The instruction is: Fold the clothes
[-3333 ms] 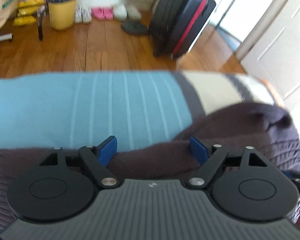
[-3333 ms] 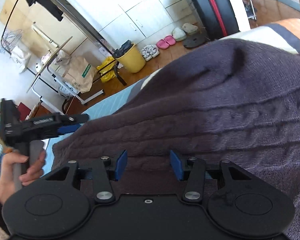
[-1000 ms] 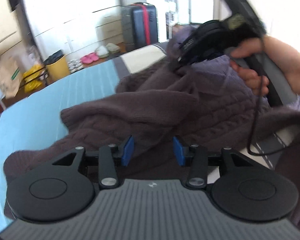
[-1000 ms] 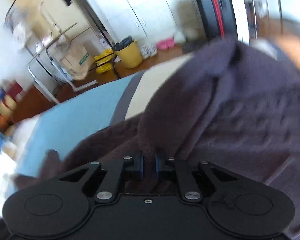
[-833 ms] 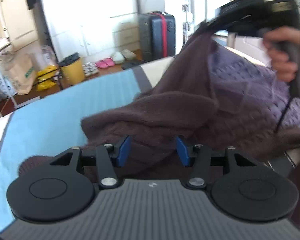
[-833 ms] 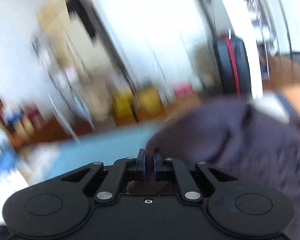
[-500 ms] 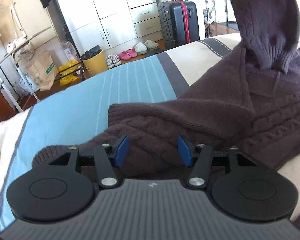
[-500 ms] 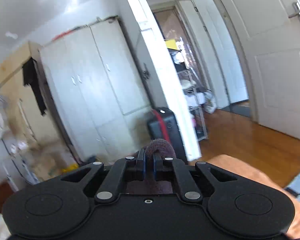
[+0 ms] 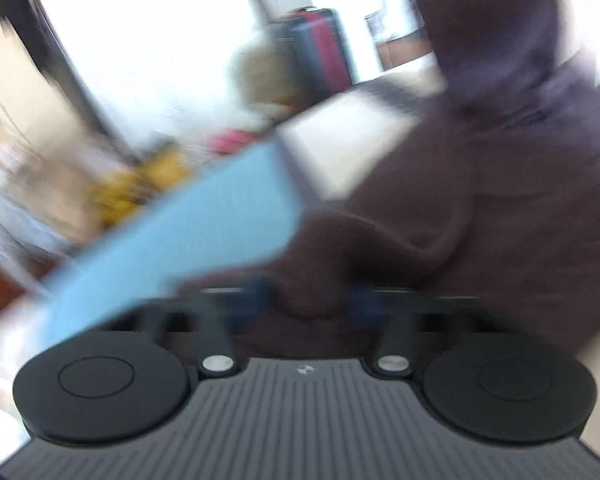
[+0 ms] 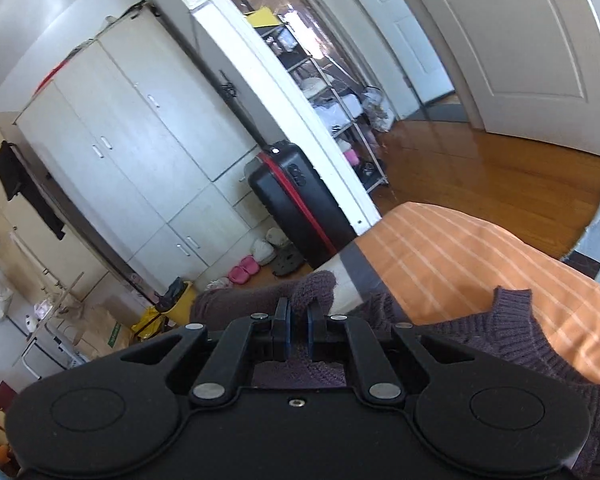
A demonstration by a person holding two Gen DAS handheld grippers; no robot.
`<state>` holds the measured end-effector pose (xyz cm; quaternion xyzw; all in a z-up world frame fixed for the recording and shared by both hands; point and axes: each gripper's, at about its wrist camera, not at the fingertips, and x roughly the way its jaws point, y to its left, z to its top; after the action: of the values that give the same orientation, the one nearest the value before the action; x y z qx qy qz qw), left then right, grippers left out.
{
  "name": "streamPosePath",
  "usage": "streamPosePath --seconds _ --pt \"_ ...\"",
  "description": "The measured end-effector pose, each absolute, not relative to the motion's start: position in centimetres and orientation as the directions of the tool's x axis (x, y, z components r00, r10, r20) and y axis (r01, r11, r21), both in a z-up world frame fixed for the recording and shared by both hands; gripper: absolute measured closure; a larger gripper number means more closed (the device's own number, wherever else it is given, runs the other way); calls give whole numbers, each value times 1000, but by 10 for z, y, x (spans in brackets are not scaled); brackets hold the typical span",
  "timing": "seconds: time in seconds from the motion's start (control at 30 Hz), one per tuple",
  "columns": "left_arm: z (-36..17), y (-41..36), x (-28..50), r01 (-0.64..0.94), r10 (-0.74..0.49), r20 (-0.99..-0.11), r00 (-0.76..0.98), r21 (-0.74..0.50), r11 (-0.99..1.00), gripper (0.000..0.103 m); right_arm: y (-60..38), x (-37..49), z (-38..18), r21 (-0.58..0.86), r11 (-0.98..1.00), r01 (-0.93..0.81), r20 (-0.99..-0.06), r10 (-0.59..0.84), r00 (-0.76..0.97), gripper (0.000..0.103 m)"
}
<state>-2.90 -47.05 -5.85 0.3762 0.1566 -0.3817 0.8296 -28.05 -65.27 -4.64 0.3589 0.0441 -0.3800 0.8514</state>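
Observation:
A dark brown cable-knit sweater (image 9: 500,200) lies on the bed, with one part lifted high at the upper right of the left wrist view. That view is blurred by motion. My left gripper (image 9: 310,302) is closing, and a bunched fold of the sweater fills the gap between its blue pads (image 9: 260,300). My right gripper (image 10: 298,320) is shut on a fold of the sweater (image 10: 316,292), which bulges above its fingertips. The ribbed hem (image 10: 512,320) hangs to the right of it.
The bed cover is blue (image 9: 200,220) on the left and orange-striped (image 10: 460,264) at the right end. Beyond the bed stand a black suitcase with a red stripe (image 10: 296,200), white wardrobes (image 10: 140,152), a yellow bin (image 10: 180,296) and shoes (image 10: 260,256).
My left gripper swung toward the sweater and its jaws narrowed around a fold. The right gripper stayed shut on the sweater, rolled, and now looks over the bed's orange end.

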Motion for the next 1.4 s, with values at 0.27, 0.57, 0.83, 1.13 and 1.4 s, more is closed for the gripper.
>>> streamPosePath --seconds 0.27,0.57,0.83,1.13,1.4 --pt "-18 -507 77 606 -425 -463 778 374 702 77 -620 -244 -26 526 651 547 -211 -523 826 93" --pt "-34 -442 138 553 -293 -508 810 496 669 43 -625 -208 -52 327 640 695 -394 -576 716 93" --pt "-72 -426 168 658 -250 -651 717 514 550 24 -631 -209 -69 280 599 750 -473 -594 651 92" --pt "-67 -439 157 677 -324 -617 717 504 537 103 -634 -210 -78 323 571 755 -521 -558 645 92" --pt "-7 -406 162 336 -175 -322 930 557 759 103 -640 -216 -83 412 583 700 -486 -510 710 92"
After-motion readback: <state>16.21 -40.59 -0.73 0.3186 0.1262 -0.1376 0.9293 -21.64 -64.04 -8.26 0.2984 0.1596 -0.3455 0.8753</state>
